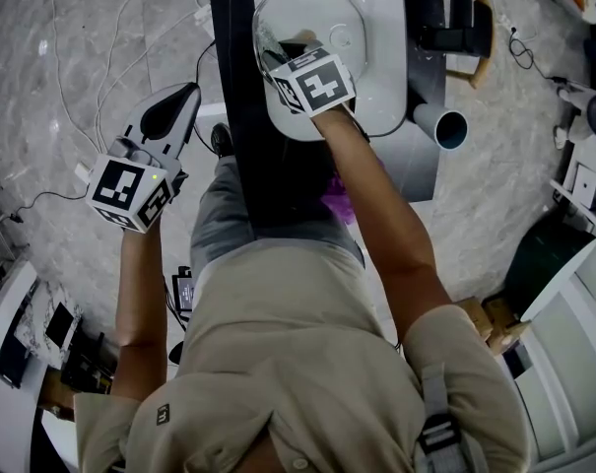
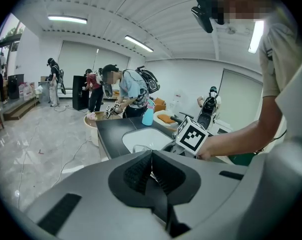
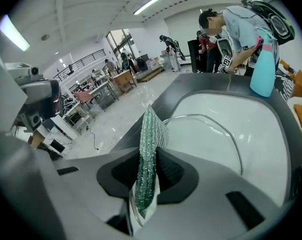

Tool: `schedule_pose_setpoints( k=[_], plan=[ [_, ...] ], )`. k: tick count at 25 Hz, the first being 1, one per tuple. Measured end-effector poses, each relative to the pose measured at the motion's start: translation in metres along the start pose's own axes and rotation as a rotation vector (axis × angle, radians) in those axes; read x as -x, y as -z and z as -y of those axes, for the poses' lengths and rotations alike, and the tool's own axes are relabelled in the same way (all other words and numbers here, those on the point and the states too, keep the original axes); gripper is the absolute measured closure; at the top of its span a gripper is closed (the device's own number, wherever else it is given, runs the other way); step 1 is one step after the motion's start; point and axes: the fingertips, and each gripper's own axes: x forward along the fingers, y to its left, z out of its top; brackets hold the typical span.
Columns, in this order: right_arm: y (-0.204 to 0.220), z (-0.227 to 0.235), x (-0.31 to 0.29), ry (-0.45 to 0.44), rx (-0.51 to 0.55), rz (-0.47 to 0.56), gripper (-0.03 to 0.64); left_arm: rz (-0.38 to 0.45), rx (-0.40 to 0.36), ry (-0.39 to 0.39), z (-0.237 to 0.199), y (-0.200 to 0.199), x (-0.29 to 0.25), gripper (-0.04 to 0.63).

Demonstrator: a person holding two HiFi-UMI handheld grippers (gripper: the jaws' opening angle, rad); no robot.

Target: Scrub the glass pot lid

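Note:
The glass pot lid (image 1: 317,8) lies in a white sink (image 1: 388,87); its metal rim and clear pane (image 3: 205,134) show just ahead of my right jaws. My right gripper (image 1: 278,55) hovers over the lid's near edge, shut on a green glittery scrub cloth (image 3: 149,154) that sticks up between the jaws. Whether the cloth touches the lid I cannot tell. My left gripper (image 1: 185,95) hangs off to the left over the floor, away from the counter, shut (image 2: 151,158) with nothing in it.
The sink is set in a dark counter (image 1: 240,116). A blue spray bottle (image 3: 263,66) stands at the sink's far end. Other people (image 2: 128,91) work at the counter's far side. A grey tube (image 1: 443,124) lies right of the sink. Cables (image 1: 100,87) run over the marble floor.

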Motion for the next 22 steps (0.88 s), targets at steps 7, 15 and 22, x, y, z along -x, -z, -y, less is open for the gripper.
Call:
schedule_pose_setpoints(
  k=[7, 15, 22],
  plan=[
    [-0.001, -0.001, 0.000, -0.015, -0.003, -0.003, 0.537, -0.002, -0.001, 0.002, -0.001, -0.001, -0.003, 0.580],
    [0.006, 0.022, -0.010, 0.027, 0.015, -0.023, 0.537, -0.016, -0.002, 0.020, 0.005, 0.001, -0.016, 0.580],
    [0.034, 0.099, -0.020, 0.123, -0.079, -0.076, 0.538, -0.035, -0.003, 0.037, 0.008, 0.004, -0.032, 0.580]
  ],
)
